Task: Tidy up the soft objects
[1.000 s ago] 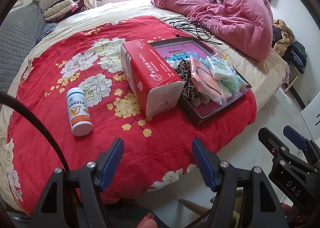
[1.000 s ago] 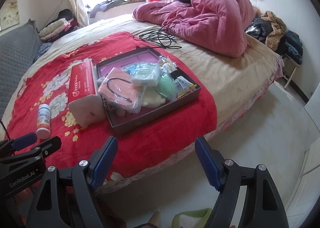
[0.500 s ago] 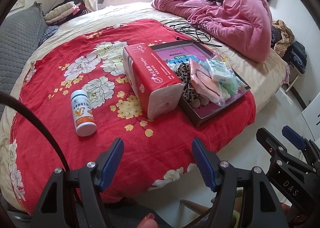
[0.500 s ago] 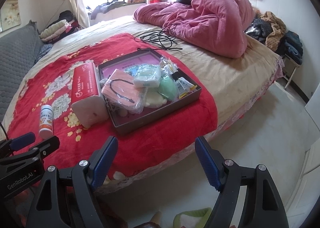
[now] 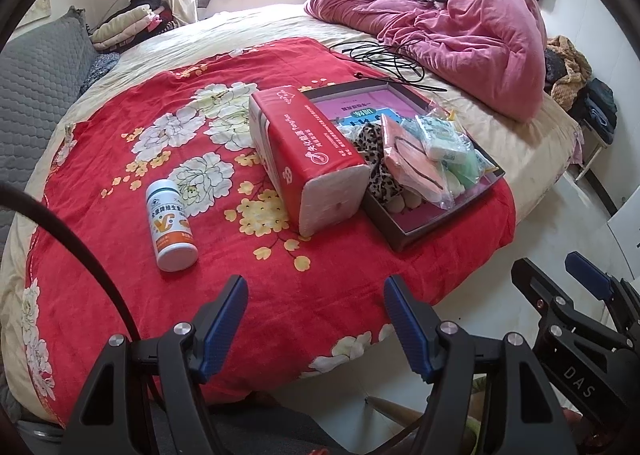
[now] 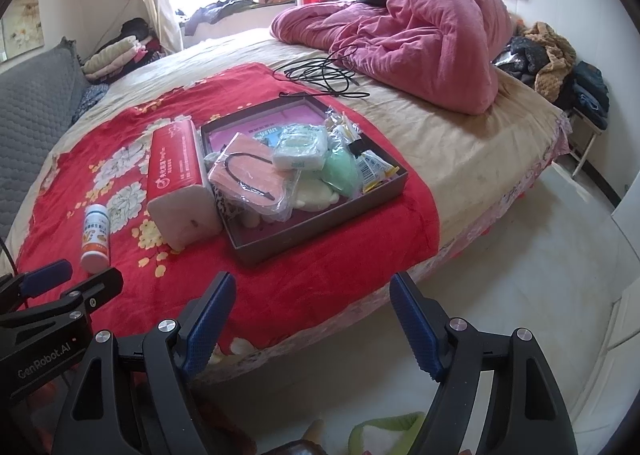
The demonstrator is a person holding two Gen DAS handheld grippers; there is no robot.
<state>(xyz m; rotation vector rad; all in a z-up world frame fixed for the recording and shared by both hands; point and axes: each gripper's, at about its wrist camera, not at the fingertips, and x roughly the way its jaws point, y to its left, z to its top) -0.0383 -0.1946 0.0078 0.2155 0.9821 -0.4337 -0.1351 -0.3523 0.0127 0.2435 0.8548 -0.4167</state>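
Tissue pack point(image 5: 308, 159) on bed, long axis pointing away, ahead of left tool point(image 5: 316, 319); both tools wide open, empty; right tool point(image 6: 312, 319) farther off.

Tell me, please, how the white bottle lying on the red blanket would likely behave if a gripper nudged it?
The bottle lies on its side, so it would probably roll. It looks like rigid plastic, likely stiff and a bit slippery. The plush blanket may slow it.

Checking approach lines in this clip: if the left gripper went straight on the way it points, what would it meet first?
Probably the red floral blanket near the bed's edge. The open left gripper holds nothing, and nothing lies between it and the cloth. The white bottle and tissue pack lie farther on, off to the sides. Depth is uncertain.
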